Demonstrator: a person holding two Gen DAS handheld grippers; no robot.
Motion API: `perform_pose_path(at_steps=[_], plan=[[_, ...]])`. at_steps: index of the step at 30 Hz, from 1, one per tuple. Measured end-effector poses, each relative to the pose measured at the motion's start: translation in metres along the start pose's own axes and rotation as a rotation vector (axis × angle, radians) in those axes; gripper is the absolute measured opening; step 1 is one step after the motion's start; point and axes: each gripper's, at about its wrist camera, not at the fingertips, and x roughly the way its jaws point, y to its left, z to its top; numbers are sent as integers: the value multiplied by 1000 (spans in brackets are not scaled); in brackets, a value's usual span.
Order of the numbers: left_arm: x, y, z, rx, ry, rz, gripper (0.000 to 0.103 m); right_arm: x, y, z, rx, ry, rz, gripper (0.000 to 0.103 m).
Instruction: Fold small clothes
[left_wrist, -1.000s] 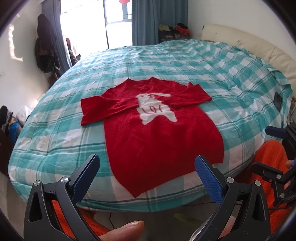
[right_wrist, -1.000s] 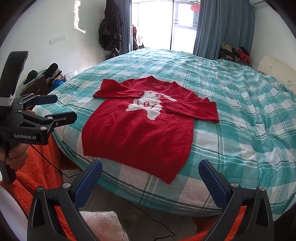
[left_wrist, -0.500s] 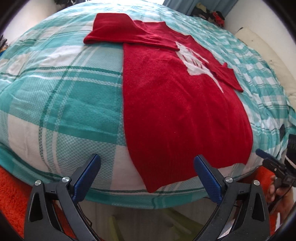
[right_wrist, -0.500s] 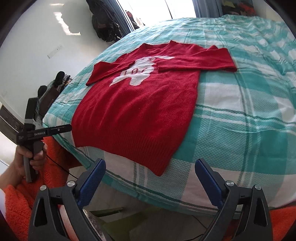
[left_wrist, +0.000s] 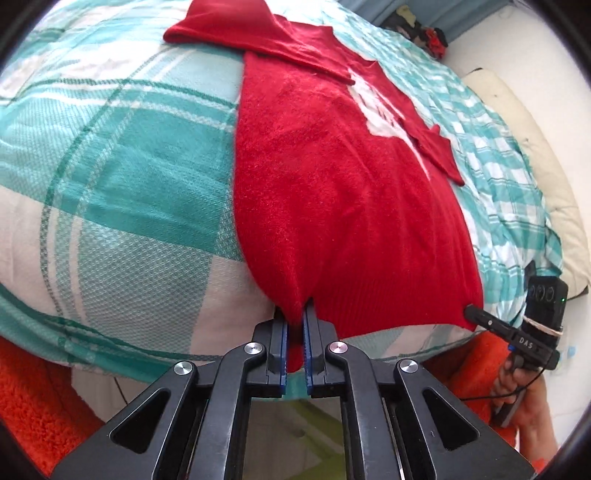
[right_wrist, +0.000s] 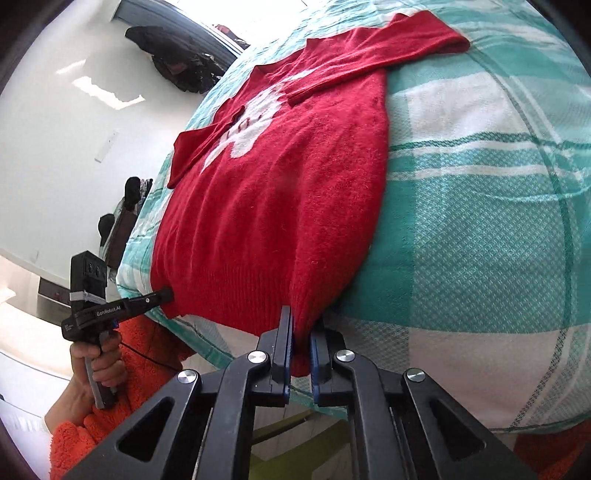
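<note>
A small red sweater (left_wrist: 332, 192) (right_wrist: 280, 192) with a white figure on its chest lies flat on the bed, both sleeves folded across the chest, its hem at the near edge. My left gripper (left_wrist: 294, 325) is shut on the hem's left corner, red knit pinched between its blue pads. At the hem's other corner my right gripper (right_wrist: 302, 336) is likewise shut on the knit. Each wrist view shows the other gripper clamped at the far hem corner: the right gripper (left_wrist: 474, 314) in the left wrist view, the left gripper (right_wrist: 166, 295) in the right wrist view.
The bed wears a teal and white checked cover (left_wrist: 122, 177) (right_wrist: 480, 192) that curves down at the near edge. A person's hand (right_wrist: 99, 362) and orange fleece sleeve (right_wrist: 147, 354) hold the left tool. A cream headboard (left_wrist: 535, 155) lies far right; dark clothes (right_wrist: 184, 62) hang by the window.
Both grippers dropped toward the bed's near edge and rolled, then closed from wide open onto the two corners of the sweater's hem.
</note>
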Motion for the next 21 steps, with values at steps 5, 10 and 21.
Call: perform_pose_path(at_steps=[5,10,21], plan=[[-29,-6,-9,87,33,46,4,-37,44,-8,-148,35,-57,7],[-13,-9,-7,161,110,205,4,-36,48,-23,-142,99,-84,7],[34,2,-1,123,179,340,4,26,4,-23,19,196,-179,7]])
